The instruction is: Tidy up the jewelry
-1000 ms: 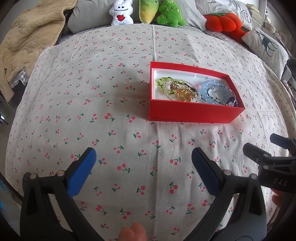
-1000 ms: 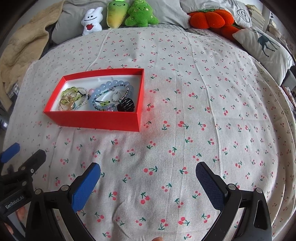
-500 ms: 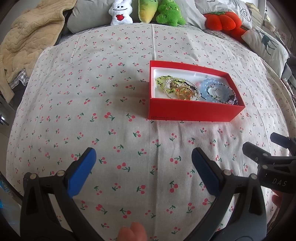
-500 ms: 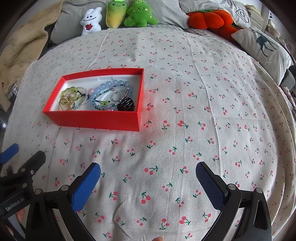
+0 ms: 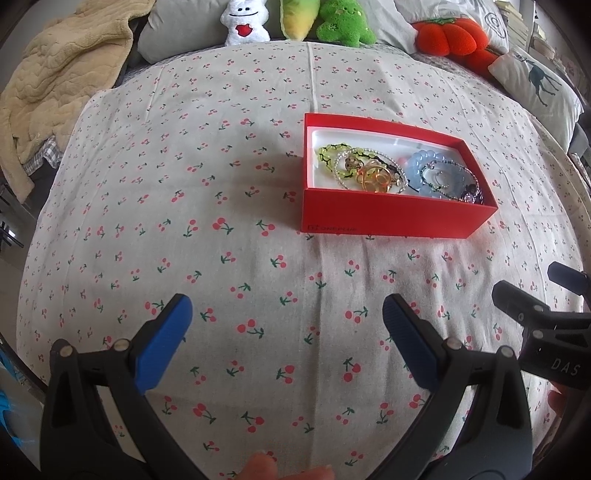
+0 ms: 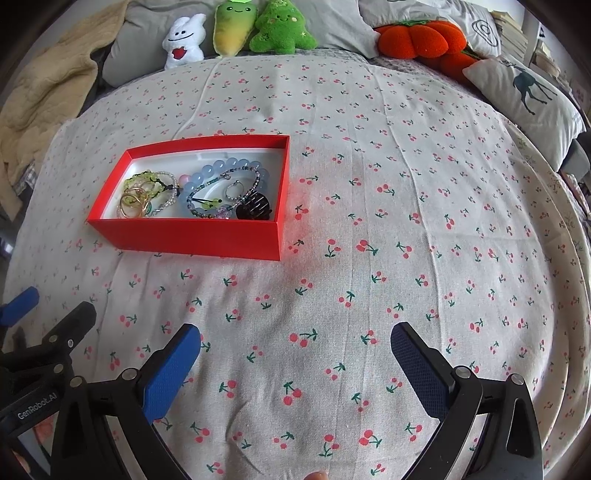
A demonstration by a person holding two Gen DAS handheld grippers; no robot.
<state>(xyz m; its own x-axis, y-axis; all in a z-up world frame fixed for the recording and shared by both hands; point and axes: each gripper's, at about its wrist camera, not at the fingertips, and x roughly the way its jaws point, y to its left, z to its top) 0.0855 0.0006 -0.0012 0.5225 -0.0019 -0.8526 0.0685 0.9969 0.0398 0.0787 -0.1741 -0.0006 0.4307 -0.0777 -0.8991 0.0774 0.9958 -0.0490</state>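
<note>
— What do the tools look like?
— Each gripper, left and right, has black plastic arms, silver rivets and textured blue pads.
— Any markings?
— White lettering: "DAS" on the right, "GenRobot.AI" on the left.

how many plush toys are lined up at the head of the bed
3 small ones in a row: white bunny, yellow-green carrot, green tree-shaped one. An orange pumpkin plush sits apart to their right.
</note>
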